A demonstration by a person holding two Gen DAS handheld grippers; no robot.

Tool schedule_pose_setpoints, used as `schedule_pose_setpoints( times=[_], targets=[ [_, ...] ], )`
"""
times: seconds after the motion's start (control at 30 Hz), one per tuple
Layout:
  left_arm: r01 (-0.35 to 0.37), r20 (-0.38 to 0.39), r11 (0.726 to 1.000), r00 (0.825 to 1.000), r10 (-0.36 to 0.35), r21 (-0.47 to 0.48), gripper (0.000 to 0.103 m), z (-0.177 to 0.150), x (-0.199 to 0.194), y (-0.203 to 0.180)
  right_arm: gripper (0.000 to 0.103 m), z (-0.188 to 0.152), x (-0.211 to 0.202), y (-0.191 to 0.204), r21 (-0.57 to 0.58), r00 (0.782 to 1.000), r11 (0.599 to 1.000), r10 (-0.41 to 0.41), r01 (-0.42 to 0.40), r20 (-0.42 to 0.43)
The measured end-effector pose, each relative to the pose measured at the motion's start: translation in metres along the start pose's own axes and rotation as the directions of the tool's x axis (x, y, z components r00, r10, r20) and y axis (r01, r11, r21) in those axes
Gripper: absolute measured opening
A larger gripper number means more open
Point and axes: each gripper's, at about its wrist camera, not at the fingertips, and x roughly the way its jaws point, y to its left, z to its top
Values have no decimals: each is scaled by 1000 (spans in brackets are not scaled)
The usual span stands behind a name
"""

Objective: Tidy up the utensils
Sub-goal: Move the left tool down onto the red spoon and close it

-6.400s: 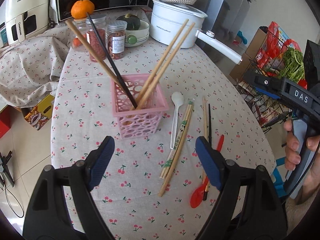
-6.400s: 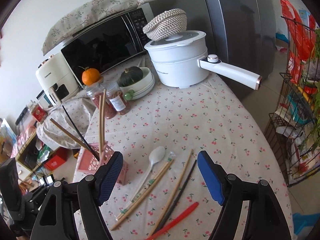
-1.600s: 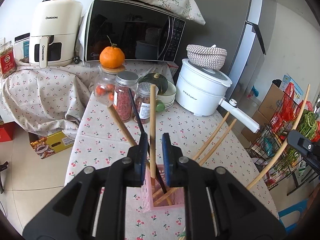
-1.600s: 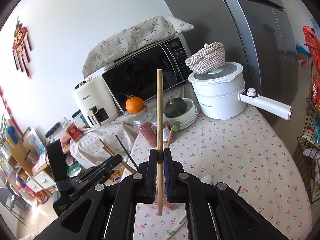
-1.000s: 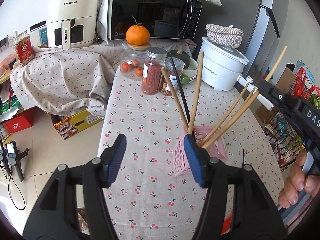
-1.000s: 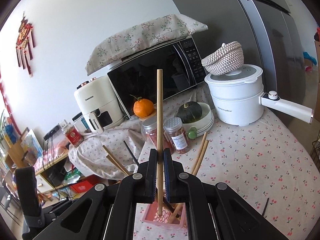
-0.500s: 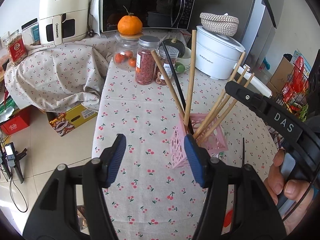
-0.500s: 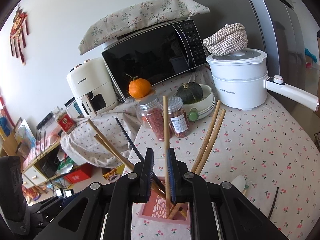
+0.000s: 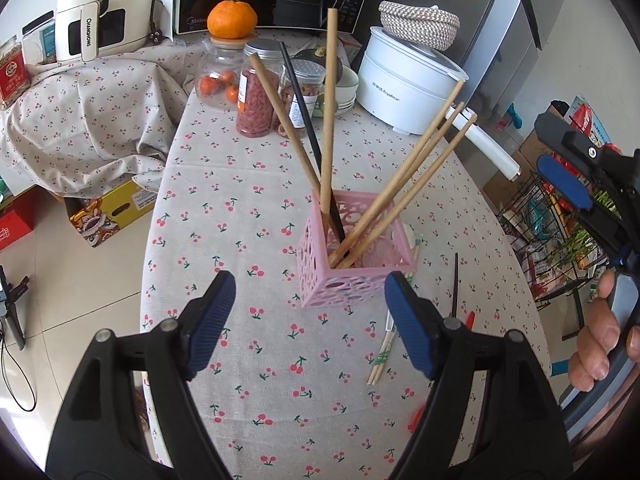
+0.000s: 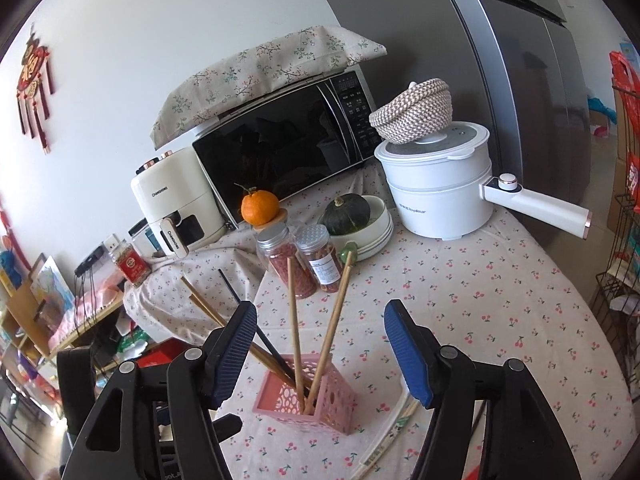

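Left tool wide open, nothing in it, hovering over the near part of the desk. Right tool also spread wide, empty, above and just behind the pink basket.

Desk surface: beige cloth with red cherry print, rounded edge on the left side. Basket stands upright mid-desk. Inside it: wooden chopsticks leaning right, one wooden chopstick near upright, another leaning left, plus a black chopstick beside it.

Loose items on the cloth just right of the basket: paper-sleeved chopsticks, a black chopstick, a bit of a red spoon. Right view shows a white spoon partly hidden behind the right tool's finger.

Farther back: jars with silver lids, glass jar with an orange on top, bowl holding a dark green squash, white electric pot with a woven basket on its lid, long handle pointing right.

Back row: microwave under a floral cover, cream air fryer. Grey fridge at right. Wire rack with groceries off the desk's right edge. Tiled floor on the left, cardboard box under draped cloth. Red ornament on the white wall.
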Motion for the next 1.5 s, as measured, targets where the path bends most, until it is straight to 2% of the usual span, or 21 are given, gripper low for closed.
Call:
schedule_pose_setpoints(
  times=[0.13,0.27,0.53,0.8,0.83,0.87,0.9,0.97,1.0,1.17,1.27,1.5],
  targets=[
    [14,-29,999,999,-13,39,80,-7,5,-13,74,-5,-6,-23,3,995,998,-65,66,-73],
    [21,-62,997,998,-16,80,80,-14,13,-29,77,-14,-5,-49,16,978,991,-132,136,-159],
    [56,-158,985,987,-29,166,81,-29,35,-66,80,-35,1,-92,15,913,967,-235,255,-332],
    [152,-286,951,956,-71,271,80,-47,65,-120,82,-48,-5,-126,-13,856,943,-308,333,-415],
    [170,-295,945,952,-84,279,78,-48,67,-126,82,-49,-5,-130,-19,846,937,-323,348,-424],
    [196,-305,938,947,-105,284,71,-49,70,-133,82,-51,-6,-135,-24,837,933,-334,360,-434],
    [228,-319,930,939,-130,290,58,-50,72,-139,82,-52,-7,-140,-26,829,929,-342,369,-443],
    [286,-360,911,917,-171,296,41,-51,81,-150,82,-55,-9,-150,-25,816,924,-350,382,-460],
    [304,-377,905,908,-181,297,35,-52,85,-155,82,-57,-10,-155,-23,811,922,-353,387,-467],
    [320,-436,888,886,-157,331,24,-59,107,-178,82,-63,-17,-178,-15,791,913,-361,408,-493],
    [317,-461,883,877,-134,346,21,-64,117,-188,82,-66,-21,-187,-7,785,911,-360,413,-503],
    [242,-449,874,893,-31,422,18,-70,129,-199,82,-64,-22,-194,4,786,910,-355,414,-506]
  ],
)
